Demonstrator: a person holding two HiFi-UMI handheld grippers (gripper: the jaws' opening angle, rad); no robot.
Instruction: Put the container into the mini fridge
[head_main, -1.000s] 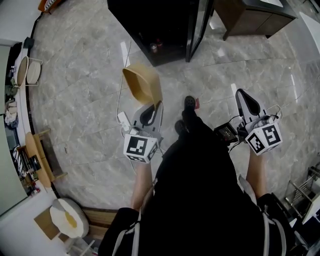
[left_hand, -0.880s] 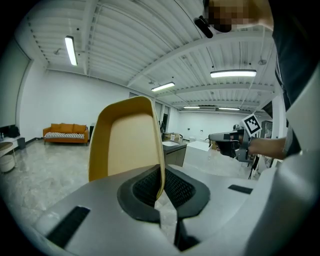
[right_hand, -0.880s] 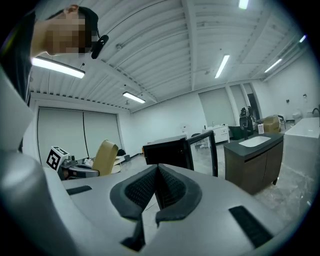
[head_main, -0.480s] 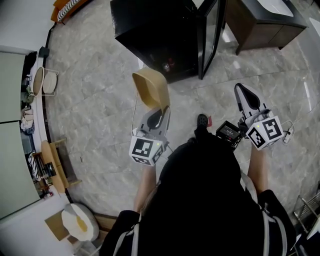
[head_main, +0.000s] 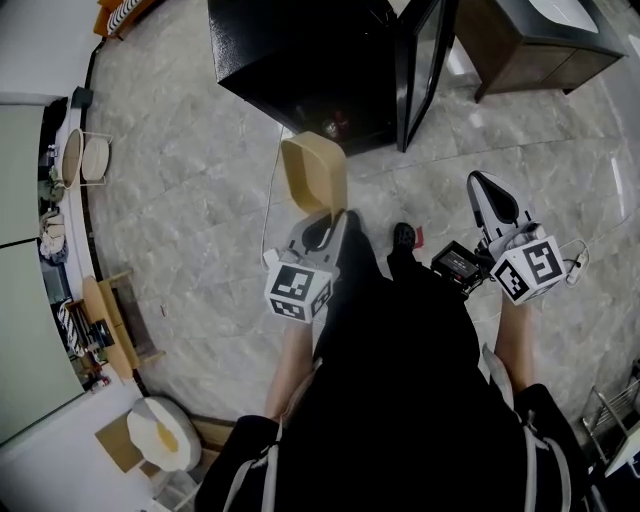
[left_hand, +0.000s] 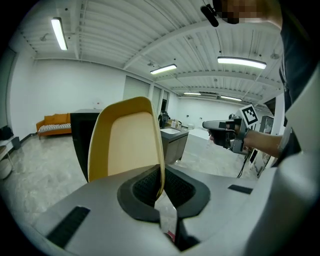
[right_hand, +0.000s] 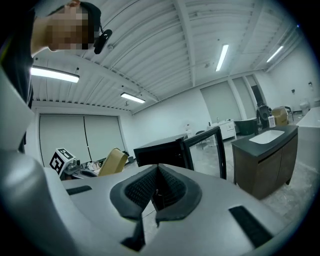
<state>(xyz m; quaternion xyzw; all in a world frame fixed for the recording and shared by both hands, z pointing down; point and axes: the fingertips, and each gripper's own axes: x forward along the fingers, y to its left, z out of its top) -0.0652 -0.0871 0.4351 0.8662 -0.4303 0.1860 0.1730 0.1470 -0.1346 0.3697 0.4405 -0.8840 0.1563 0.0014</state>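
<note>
In the head view a tan open container (head_main: 315, 172) hangs tilted on its side above the floor, just in front of the black mini fridge (head_main: 290, 55). My left gripper (head_main: 321, 224) is shut on the container's rim. The fridge's glass door (head_main: 420, 60) stands open to the right. In the left gripper view the container (left_hand: 127, 140) rises from between the jaws of the left gripper (left_hand: 160, 192). My right gripper (head_main: 482, 186) is off to the right, shut and holding nothing; its own view shows the right gripper (right_hand: 157, 194), the fridge (right_hand: 160, 150) and the door (right_hand: 207, 147).
A dark wooden cabinet (head_main: 530, 40) with a basin stands right of the fridge door. Small items (head_main: 340, 122) sit low inside the fridge. A white cable (head_main: 268, 215) lies on the marble floor, and low shelves (head_main: 90, 330) line the left wall. The person's shoe (head_main: 404, 238) is between the grippers.
The person has stepped closer to the fridge. The left gripper has carried the container forward and rightward, nearer the open front. The right gripper kept its place beside the body.
</note>
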